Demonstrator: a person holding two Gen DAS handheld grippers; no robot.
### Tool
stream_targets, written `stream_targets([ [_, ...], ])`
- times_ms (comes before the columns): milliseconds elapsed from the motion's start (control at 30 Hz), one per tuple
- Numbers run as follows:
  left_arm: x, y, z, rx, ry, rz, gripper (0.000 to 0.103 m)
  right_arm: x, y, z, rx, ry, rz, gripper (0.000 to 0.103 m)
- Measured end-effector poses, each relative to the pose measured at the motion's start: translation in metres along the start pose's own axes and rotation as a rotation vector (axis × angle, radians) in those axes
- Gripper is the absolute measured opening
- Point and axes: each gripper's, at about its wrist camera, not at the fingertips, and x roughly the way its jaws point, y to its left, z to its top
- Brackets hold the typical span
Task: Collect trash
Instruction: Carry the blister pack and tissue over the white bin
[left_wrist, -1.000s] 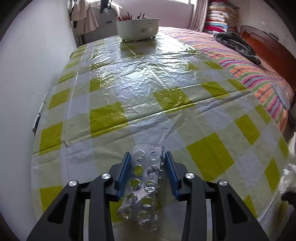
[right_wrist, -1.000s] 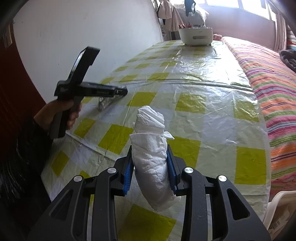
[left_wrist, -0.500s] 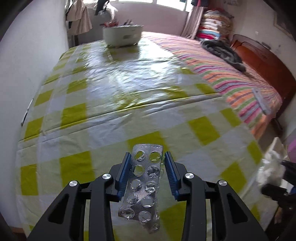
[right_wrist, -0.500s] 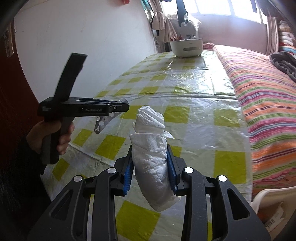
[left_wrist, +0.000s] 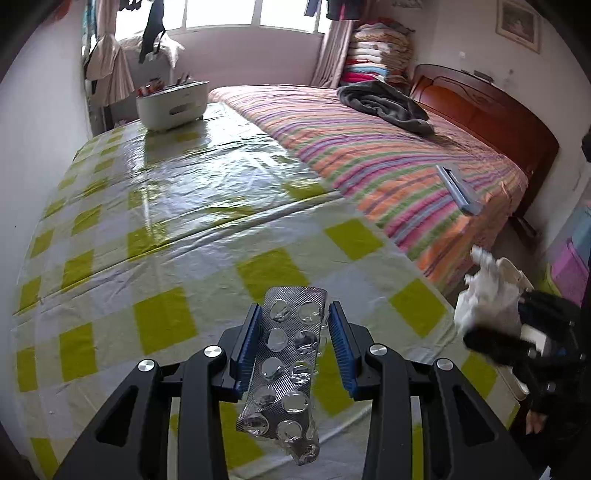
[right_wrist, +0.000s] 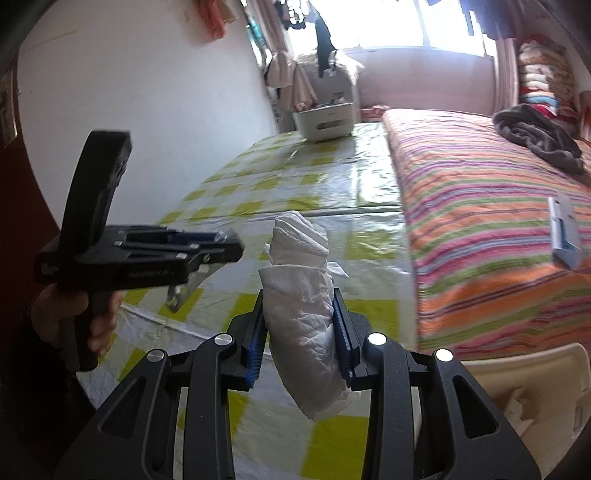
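My left gripper (left_wrist: 293, 317) is shut on an empty silver blister pack (left_wrist: 286, 369), held lengthwise above the yellow-checked tablecloth (left_wrist: 147, 258). In the right wrist view the left gripper (right_wrist: 221, 251) appears side-on at the left, the blister pack (right_wrist: 183, 293) hanging below it. My right gripper (right_wrist: 299, 306) is shut on a crumpled white tissue wad (right_wrist: 303, 306) that sticks up past the blue pads. The left wrist view shows the tissue wad (left_wrist: 484, 299) at the right edge, past the table's corner. A cream bin rim (right_wrist: 532, 373) shows at the lower right.
A white container (left_wrist: 171, 105) with small items stands at the table's far end. A striped bed (left_wrist: 388, 158) runs along the right side, with a dark blanket (left_wrist: 384, 105) and a blue box (left_wrist: 458, 188) on it. A white wall borders the table's left side.
Both grippers have lifted and swung to the right, toward the bed side and the table's corner. Each keeps its hold: blister pack in the left, tissue in the right.
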Motion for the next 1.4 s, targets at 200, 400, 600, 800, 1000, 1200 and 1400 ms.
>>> stream_targets([
  [200,0.003,-0.033,-0.001,0.043,0.01,-0.036,0.036,-0.018,-0.024,-0.007,0.042,-0.025,-0.053,0.033],
  [400,0.003,-0.063,-0.001,0.091,0.009,-0.065,0.036,-0.033,-0.042,-0.011,0.071,-0.046,-0.11,0.033],
  [600,0.005,-0.098,-0.001,0.144,0.012,-0.105,0.036,-0.053,-0.065,-0.02,0.12,-0.071,-0.161,0.033],
  [800,0.007,-0.125,-0.005,0.176,0.016,-0.136,0.036,-0.077,-0.091,-0.035,0.192,-0.106,-0.208,0.035],
  [1000,0.01,-0.146,-0.007,0.16,0.022,-0.177,0.036,-0.098,-0.105,-0.046,0.246,-0.141,-0.253,0.04],
  [1200,0.008,-0.171,-0.007,0.16,0.014,-0.22,0.036,-0.11,-0.105,-0.053,0.274,-0.165,-0.292,0.059],
  [1400,0.013,-0.195,-0.007,0.188,0.019,-0.235,0.036,-0.127,-0.105,-0.051,0.307,-0.231,-0.325,0.064],
])
